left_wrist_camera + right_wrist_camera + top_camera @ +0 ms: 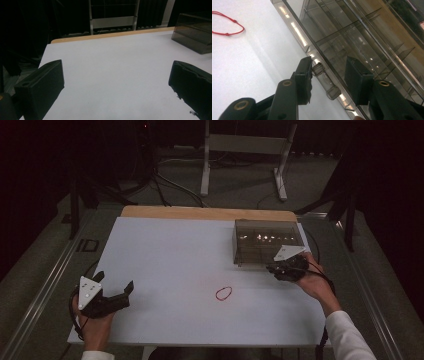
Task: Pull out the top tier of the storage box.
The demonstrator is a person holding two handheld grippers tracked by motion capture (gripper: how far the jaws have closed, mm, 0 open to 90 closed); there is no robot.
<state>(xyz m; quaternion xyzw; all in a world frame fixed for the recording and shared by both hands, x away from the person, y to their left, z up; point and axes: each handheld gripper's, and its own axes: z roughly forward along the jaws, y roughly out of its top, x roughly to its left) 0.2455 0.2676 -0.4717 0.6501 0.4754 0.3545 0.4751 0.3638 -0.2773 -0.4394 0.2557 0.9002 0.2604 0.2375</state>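
A smoky see-through box with inner dividers stands at the back right of the white table. My right gripper is at its near front edge. In the right gripper view the jaws of this gripper stand open on either side of the box's clear latch, the left jaw touching it, with the box right behind. A red string loop lies flat on the table, left of that gripper, and appears as a red loop at the upper left. My left gripper rests open at the front left, holding nothing.
Between the left gripper's jaws lies bare white table, with the box far off to the right. A wooden strip runs along the table's far edge. Behind it stands a white metal frame on the dark floor.
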